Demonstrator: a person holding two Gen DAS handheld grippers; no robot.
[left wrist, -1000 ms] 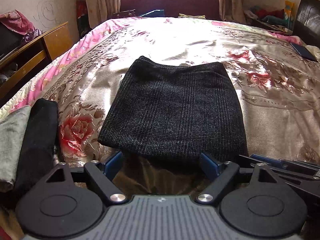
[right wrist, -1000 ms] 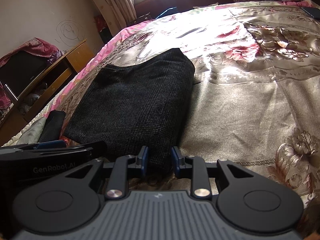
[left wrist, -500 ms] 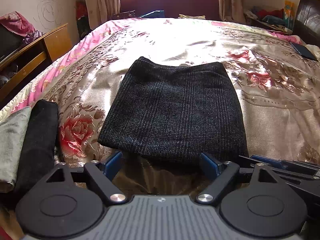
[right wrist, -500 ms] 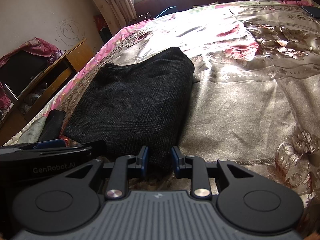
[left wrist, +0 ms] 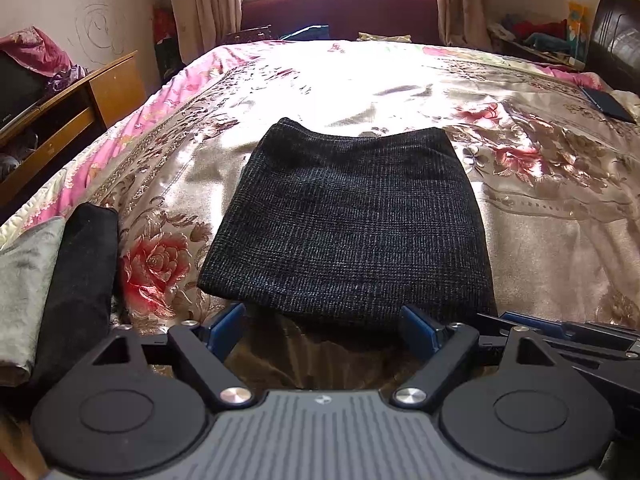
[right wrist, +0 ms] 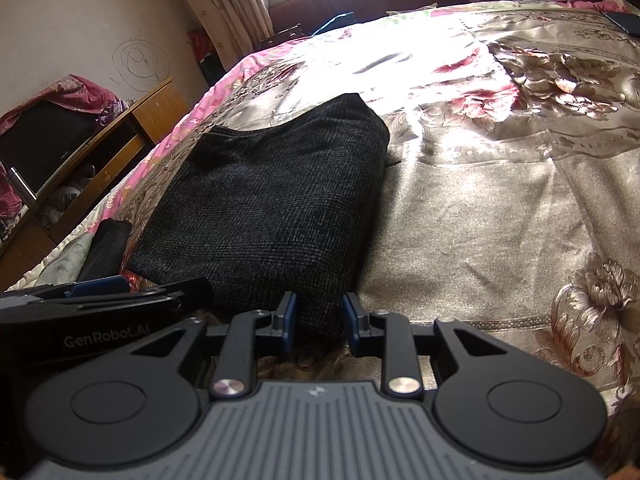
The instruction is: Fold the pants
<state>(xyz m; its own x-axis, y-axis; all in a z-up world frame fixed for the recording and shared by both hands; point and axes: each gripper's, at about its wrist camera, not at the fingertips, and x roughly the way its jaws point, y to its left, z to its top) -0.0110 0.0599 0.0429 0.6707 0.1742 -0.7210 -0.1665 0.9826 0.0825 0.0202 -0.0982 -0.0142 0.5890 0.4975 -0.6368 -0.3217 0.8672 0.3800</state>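
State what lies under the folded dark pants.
The folded pants lie on the floral bedspread, which shows all round them. The bedspread beneath them is covered.

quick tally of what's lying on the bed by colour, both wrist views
Black or dark: 3: folded pants, rolled dark cloth, flat dark item at the far right
Grey-green: 1: pale cloth beside the roll
Total: 4
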